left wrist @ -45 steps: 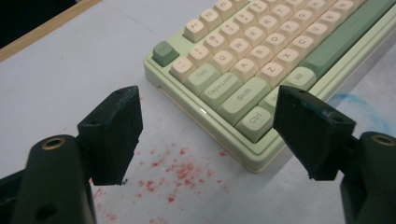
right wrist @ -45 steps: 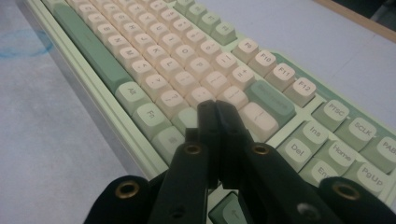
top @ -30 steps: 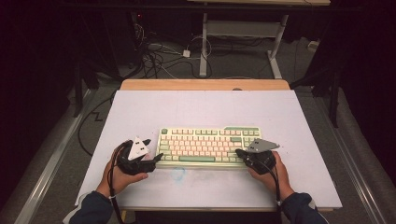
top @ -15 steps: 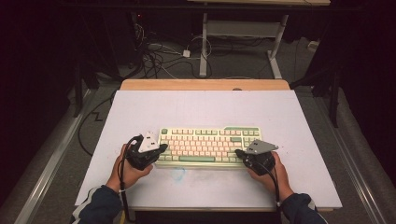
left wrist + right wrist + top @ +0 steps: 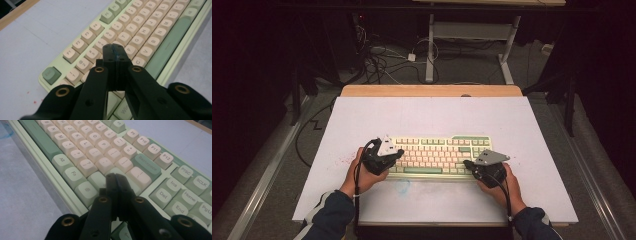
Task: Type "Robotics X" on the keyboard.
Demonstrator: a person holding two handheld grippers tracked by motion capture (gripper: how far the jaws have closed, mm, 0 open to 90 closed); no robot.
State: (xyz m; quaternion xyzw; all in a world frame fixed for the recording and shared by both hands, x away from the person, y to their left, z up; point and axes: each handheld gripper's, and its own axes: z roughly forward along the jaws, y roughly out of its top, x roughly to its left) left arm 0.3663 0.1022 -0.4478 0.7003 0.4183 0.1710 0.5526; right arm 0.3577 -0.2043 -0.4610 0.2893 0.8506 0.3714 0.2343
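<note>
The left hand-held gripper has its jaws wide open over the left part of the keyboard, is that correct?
Not quite: the left hand-held gripper has its jaws pressed shut, not wide open, as the left gripper view shows. It is indeed over the left part of the keyboard.

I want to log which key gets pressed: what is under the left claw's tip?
The left claw, shut, sits over the keyboard between the number row and the F, G keys. The key directly under its tip is covered, so unreadable.
</note>
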